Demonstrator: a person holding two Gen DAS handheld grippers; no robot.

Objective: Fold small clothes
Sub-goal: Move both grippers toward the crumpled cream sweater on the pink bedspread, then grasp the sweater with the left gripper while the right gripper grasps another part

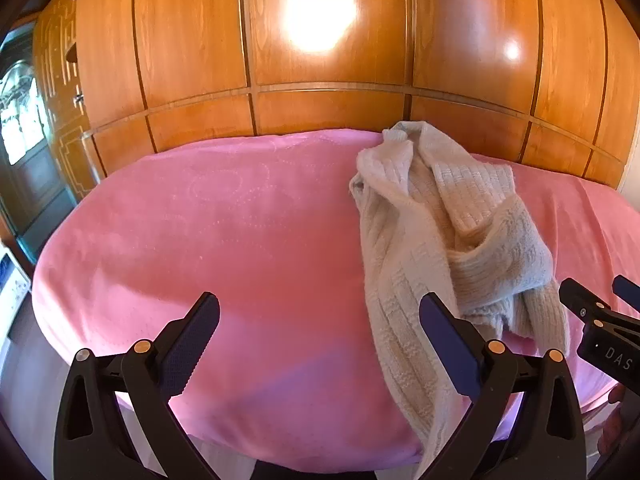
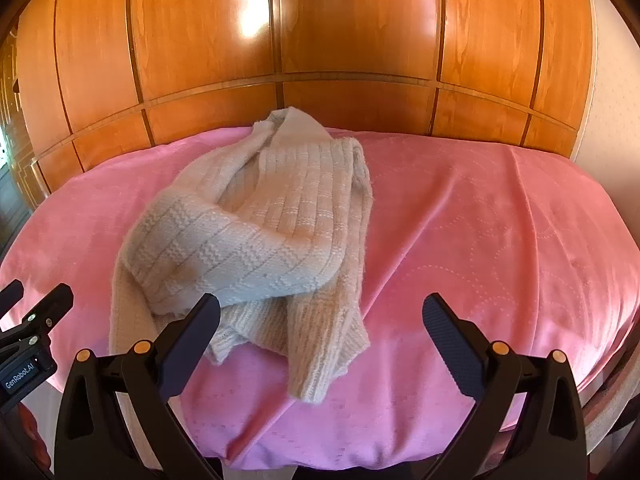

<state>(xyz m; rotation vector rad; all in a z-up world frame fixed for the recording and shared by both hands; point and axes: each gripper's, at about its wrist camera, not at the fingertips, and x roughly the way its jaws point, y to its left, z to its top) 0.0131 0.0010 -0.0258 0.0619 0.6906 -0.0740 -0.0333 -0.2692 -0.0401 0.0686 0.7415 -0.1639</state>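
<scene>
No fold is being shown yet: the cream knitted sweater point(image 2: 256, 224) is lying crumpled on the pink bed point(image 1: 200, 240), while the left claw point(image 1: 320, 344) and right claw point(image 2: 320, 344) are being held spread, empty, near it

Cream knit sweater point(image 2: 256, 232), crumpled heap, unfolded, one end hanging off edge

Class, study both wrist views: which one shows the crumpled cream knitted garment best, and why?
The right wrist view: the crumpled cream knitted garment lies near centre on the pink bedspread, only its near edge behind a finger. In the left wrist view it sits off to the right, its lower strip partly hidden by a finger.
</scene>
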